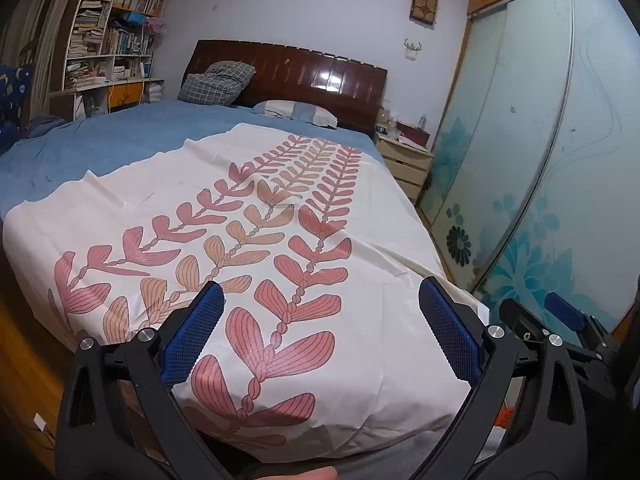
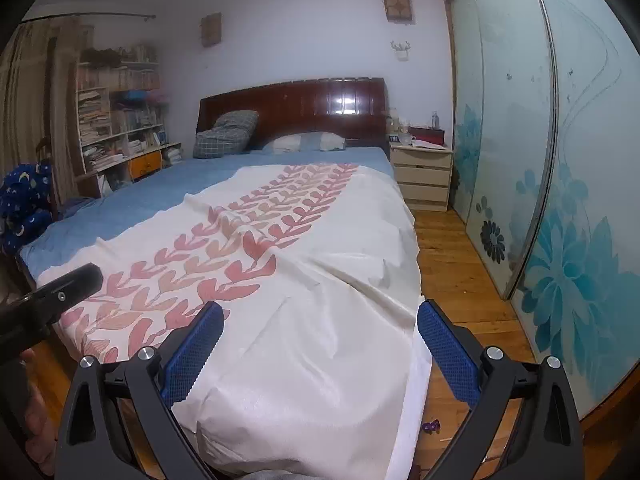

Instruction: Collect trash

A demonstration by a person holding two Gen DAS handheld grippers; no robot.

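Observation:
My left gripper (image 1: 322, 292) is open above the foot of the bed, with only the white cloth with pink leaf print (image 1: 280, 240) between its blue pads. My right gripper (image 2: 320, 308) is open too, over the cloth's (image 2: 320, 340) right corner at the foot of the bed. On the wooden floor by that corner lies a small purple scrap (image 2: 432, 425). An orange scrap (image 1: 506, 414) shows low behind the left gripper's right finger. A small white piece (image 1: 40, 424) lies on the floor at the left. The right gripper (image 1: 536, 306) also appears at the left wrist view's right edge.
The bed (image 1: 100, 140) has a blue sheet, pillows and a dark wooden headboard (image 1: 300, 72). A pale nightstand (image 2: 424, 176) stands to its right. Sliding wardrobe doors (image 2: 560, 200) with blue flowers line the right side beyond a strip of wooden floor (image 2: 452, 260). A bookshelf (image 1: 108, 32) fills the back left.

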